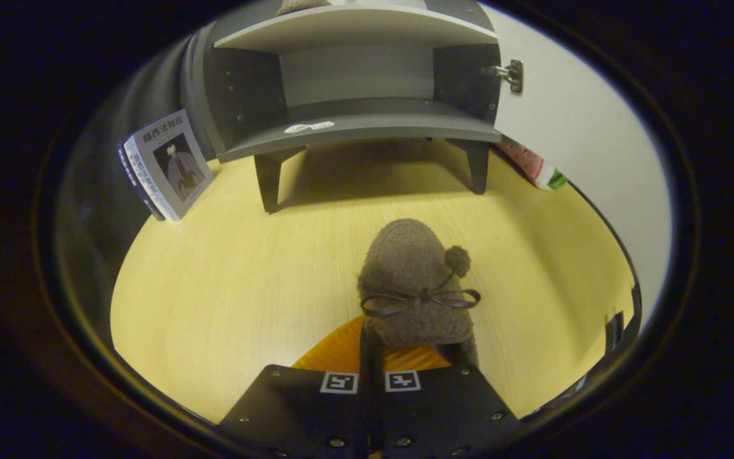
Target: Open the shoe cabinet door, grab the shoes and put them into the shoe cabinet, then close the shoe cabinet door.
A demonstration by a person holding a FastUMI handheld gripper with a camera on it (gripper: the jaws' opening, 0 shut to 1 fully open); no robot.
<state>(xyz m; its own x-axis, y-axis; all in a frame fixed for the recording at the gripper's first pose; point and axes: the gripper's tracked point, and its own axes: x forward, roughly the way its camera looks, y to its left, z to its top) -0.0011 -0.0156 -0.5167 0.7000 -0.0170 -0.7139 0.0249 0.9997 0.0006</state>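
Gripper [372, 357]: pinching fuzzy brown bow slipper [415, 280].
Place: well before open grey wooden shoe cabinet [354, 83].
Risk: thin pinch, may drop.

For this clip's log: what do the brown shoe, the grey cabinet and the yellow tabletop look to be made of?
The brown fuzzy shoe held at its heel between the gripper jaws looks like felted or fleece fabric: matte, nubby, with a pompom and thin cord bow. The grey open cabinet looks like matte laminated board, with drilled shelf-pin holes and a metal hinge. The yellow tabletop shows faint wood grain, possibly laminate.
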